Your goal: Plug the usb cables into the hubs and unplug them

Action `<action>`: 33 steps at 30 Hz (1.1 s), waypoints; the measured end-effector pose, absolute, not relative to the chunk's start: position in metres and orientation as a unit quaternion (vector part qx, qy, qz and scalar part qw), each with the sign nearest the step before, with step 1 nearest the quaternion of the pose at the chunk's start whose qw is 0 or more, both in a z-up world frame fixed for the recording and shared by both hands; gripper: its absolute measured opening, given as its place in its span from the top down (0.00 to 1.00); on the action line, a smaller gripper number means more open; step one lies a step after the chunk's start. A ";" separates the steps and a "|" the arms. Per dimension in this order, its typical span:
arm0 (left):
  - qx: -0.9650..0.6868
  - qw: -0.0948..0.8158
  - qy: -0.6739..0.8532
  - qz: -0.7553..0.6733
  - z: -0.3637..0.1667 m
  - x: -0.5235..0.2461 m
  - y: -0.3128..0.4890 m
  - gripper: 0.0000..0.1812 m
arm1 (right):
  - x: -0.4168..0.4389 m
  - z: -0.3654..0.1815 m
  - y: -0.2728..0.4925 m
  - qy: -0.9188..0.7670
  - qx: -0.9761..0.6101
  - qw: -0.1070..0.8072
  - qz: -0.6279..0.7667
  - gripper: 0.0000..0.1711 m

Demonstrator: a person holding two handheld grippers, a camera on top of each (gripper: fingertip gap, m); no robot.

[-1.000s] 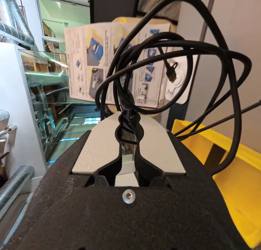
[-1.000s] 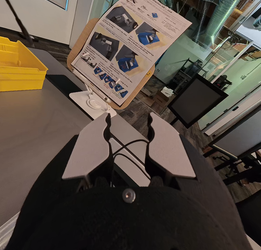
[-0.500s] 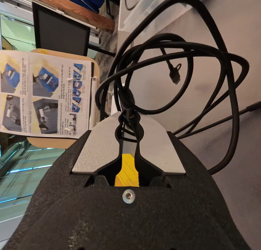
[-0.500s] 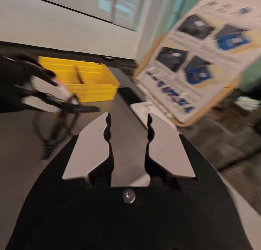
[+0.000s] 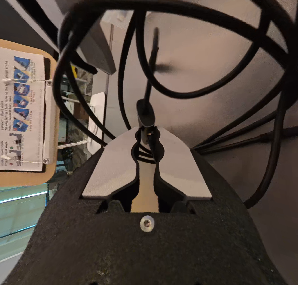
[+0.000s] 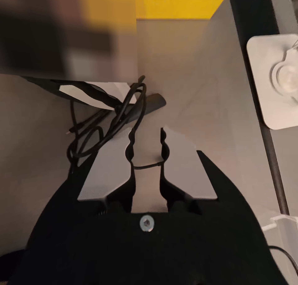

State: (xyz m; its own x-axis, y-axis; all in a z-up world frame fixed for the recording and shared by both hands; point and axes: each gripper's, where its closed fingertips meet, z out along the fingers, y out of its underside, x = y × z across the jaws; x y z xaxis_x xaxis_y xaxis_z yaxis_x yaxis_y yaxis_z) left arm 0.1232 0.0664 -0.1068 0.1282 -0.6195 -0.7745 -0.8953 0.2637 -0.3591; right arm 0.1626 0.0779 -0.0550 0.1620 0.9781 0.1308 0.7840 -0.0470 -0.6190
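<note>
Left gripper [image 5: 147,132] pinches the rigid hub [image 5: 146,116]; limp cables [image 5: 161,2] (tangle-prone) dangle beyond it. Right gripper [image 6: 147,130] gapes empty.

The hub [image 6: 151,104] and cable loops [image 6: 103,129] are held above the table [image 6: 185,84]. A bin [image 6: 174,6] is set at the far edge, a stand base [image 6: 264,84] at the right edge.

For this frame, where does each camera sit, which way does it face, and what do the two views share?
Left wrist view: on the left gripper, facing along fingers shut on a grey hub wrapped in black cables; instruction sheet at left.
Right wrist view: on the right gripper, open, looking down at the grey table; yellow bin beyond.
Shared: hub, cables, left gripper, white stand base.
</note>
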 end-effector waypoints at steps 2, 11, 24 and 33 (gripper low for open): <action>-0.580 0.471 0.646 0.154 -0.112 0.126 0.067 0.92 | 0.171 -0.063 0.084 -0.618 -0.721 0.278 0.143 0.82; -0.592 0.453 0.651 0.142 -0.136 0.131 0.059 0.83 | 0.194 -0.071 0.097 -0.600 -0.750 0.264 0.094 0.81; -0.670 0.540 0.509 -0.010 -0.065 0.109 0.050 0.80 | 0.189 0.004 0.090 -0.510 -0.760 0.383 0.121 0.82; -0.683 0.613 0.394 -0.042 -0.019 0.073 0.062 0.86 | 0.138 -0.079 0.054 -0.460 -0.816 0.323 0.136 0.82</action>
State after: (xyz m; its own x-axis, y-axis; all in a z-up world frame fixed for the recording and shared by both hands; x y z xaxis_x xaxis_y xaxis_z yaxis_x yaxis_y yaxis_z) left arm 0.0733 0.0619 -0.0193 0.6857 -0.5900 -0.4263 -0.4878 0.0622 -0.8707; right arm 0.1383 0.0543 -0.0789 0.5389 0.8390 0.0752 0.6634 -0.3677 -0.6517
